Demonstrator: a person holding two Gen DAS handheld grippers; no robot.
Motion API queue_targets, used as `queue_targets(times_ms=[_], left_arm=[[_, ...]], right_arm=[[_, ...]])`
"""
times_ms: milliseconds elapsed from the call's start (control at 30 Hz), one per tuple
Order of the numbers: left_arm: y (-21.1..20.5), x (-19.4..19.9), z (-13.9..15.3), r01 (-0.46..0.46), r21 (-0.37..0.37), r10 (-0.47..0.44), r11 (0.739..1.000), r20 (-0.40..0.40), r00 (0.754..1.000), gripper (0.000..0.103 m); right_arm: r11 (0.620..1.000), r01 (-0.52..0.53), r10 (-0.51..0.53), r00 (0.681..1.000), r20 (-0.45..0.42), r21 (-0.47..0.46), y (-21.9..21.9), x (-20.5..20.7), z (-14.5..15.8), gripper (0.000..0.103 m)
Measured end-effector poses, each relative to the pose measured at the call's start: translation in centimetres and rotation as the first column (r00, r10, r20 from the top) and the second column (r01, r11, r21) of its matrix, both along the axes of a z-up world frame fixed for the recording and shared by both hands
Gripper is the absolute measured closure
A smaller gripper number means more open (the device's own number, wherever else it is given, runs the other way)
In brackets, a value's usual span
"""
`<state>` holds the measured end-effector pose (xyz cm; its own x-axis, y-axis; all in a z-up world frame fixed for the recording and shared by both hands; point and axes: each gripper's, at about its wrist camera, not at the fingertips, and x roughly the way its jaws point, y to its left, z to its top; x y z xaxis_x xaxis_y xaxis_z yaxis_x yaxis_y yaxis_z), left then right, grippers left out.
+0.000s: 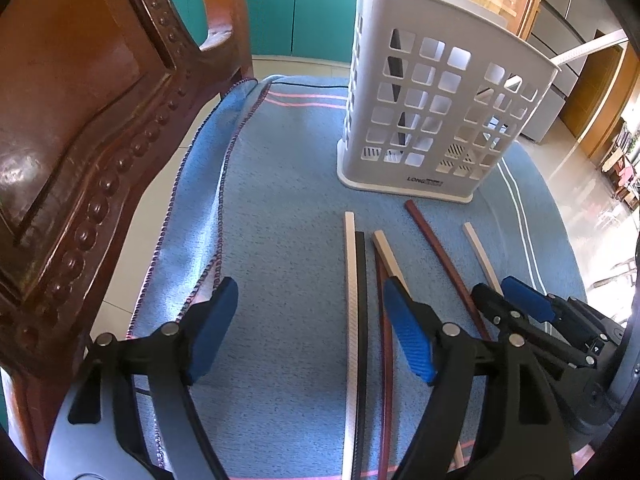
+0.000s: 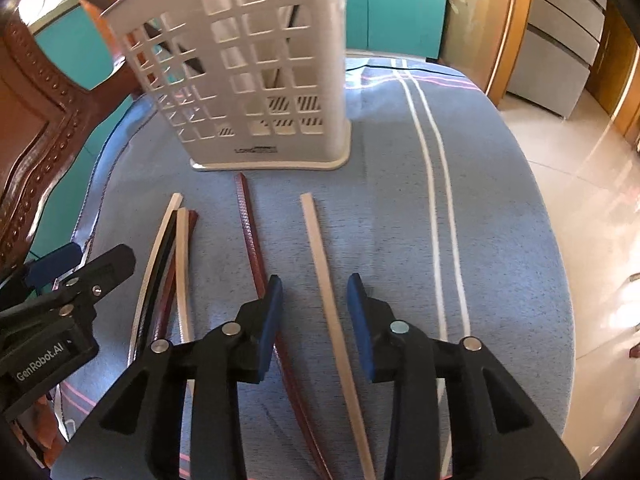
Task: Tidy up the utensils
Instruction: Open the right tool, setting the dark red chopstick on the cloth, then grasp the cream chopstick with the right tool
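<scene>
The desk (image 2: 500, 208) is covered by a blue towel (image 1: 280, 208), whose hemmed left edge is folded over beside a carved wooden chair (image 1: 80, 140) that stands close on that side. The right edge curves off to open tiled floor (image 2: 580, 184).

A white slotted holder (image 1: 432, 112) stands upright toward the far side of the towel, with a dark stick already leaning in it. Loose chopsticks (image 1: 356, 320) lie in front of it, running toward the cameras: a white and a black one touching side by side, a cream one crossing a dark red one, another dark red one (image 2: 256, 248) alone, and a cream one (image 2: 328, 280) furthest right.

The left tool (image 1: 310, 328) hangs wide open above the white-and-black pair, gripping nothing; bare towel lies to its left. The right tool (image 2: 314, 320) is partly open with the rightmost cream chopstick lying between its pads, not pinched. The two tools sit close beside each other, and clear towel stretches right of the white stripes (image 2: 436, 208).
</scene>
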<state>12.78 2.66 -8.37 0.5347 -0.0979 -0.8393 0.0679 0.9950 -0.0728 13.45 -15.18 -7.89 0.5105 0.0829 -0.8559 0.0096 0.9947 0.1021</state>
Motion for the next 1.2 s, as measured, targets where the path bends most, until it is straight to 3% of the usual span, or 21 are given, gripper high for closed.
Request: queue_targets(times_ms=[667, 800, 1133, 1200], left_arm=[[-0.5, 0.0, -0.4, 0.022, 0.015, -0.022, 1.000, -0.014, 1.000, 0.026], [-0.9, 0.2, -0.5, 0.029, 0.019, -0.028, 0.999, -0.017, 0.999, 0.026], [-0.8, 0.4, -0.9, 0.030, 0.025, -0.030, 0.999, -0.024, 0.999, 0.025], [-0.7, 0.4, -0.9, 0.027, 0.027, -0.026, 0.999, -0.025, 0.999, 0.024]], right_arm=[[0.999, -0.053, 0.054, 0.999, 0.010, -0.006, 1.1, -0.5, 0.2, 0.069], [0.998, -0.062, 0.062, 0.998, 0.011, -0.026, 1.5, -0.6, 0.0, 0.092], [0.999, -0.023, 0.022, 0.999, 0.027, 0.027, 0.1, -0.6, 0.5, 0.094], [0.999, -0.043, 0.042, 0.999, 0.032, 0.033, 0.4, -0.6, 0.7, 0.086]])
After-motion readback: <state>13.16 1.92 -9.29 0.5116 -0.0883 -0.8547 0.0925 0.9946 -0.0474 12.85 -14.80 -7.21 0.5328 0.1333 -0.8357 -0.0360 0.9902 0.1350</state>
